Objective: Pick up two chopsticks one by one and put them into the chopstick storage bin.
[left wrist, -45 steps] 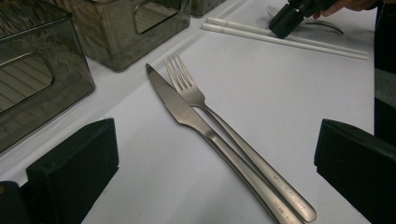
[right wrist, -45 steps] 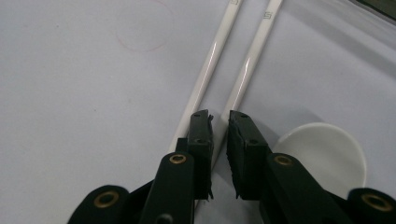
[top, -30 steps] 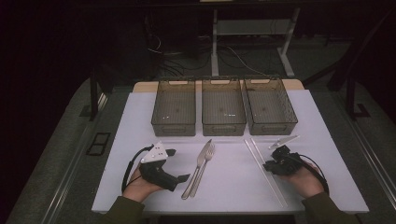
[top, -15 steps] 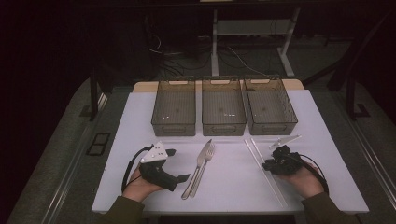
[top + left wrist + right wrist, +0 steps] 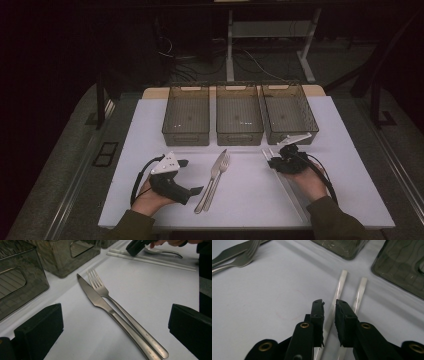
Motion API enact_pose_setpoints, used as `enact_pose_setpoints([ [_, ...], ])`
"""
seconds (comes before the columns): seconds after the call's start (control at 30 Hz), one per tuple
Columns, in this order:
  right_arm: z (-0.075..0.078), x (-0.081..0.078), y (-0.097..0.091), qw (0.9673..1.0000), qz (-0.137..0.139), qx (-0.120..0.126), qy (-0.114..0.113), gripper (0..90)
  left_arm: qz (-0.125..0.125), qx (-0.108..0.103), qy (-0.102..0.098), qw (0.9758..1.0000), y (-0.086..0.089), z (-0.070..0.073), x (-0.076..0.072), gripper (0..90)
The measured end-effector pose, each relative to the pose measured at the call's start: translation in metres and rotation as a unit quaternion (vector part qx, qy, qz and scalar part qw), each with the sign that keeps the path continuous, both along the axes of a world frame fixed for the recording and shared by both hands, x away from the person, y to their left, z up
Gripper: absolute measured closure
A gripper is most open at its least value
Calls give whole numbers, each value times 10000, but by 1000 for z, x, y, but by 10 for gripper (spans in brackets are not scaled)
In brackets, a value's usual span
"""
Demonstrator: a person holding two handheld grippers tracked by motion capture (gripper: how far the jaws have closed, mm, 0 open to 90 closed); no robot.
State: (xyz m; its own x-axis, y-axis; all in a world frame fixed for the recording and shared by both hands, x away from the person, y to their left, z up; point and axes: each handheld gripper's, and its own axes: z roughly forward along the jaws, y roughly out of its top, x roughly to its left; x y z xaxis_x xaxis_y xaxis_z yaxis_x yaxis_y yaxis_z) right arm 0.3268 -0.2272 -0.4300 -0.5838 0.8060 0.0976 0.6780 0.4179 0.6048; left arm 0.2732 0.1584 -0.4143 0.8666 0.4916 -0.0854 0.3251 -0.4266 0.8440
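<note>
Sorting has barely begun: your right claw [image 5: 329, 305] straddles one pale, flat chopstick [image 5: 337, 293], seemingly not yet pinched; your left claw [image 5: 189, 177] gapes empty; three smoky plastic bins [image 5: 185, 132] look empty.

Both grippers black: left gripper [image 5: 192, 191] carries a grey three-cornered plate, right gripper [image 5: 329, 308] shows brass-coloured rivets on its arms. Black cables loop off each. Sleeves olive-green.

Knife [image 5: 211, 181] and fork [image 5: 218, 179] side by side, before three bins [image 5: 239, 115].
</note>
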Motion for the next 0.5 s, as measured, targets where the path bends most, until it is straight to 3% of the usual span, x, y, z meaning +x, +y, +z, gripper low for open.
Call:
enact_pose_setpoints([
  [0.23, -9, 8, 8, 9998, 6, -174, 39, 791, -1, -2, 5, 10000, 1, 0, 0, 0],
  [0.5, -9, 4, 14, 9998, 197, -78, 68, 802, -16, -6, 13, 10000, 0, 0, 0, 0],
])
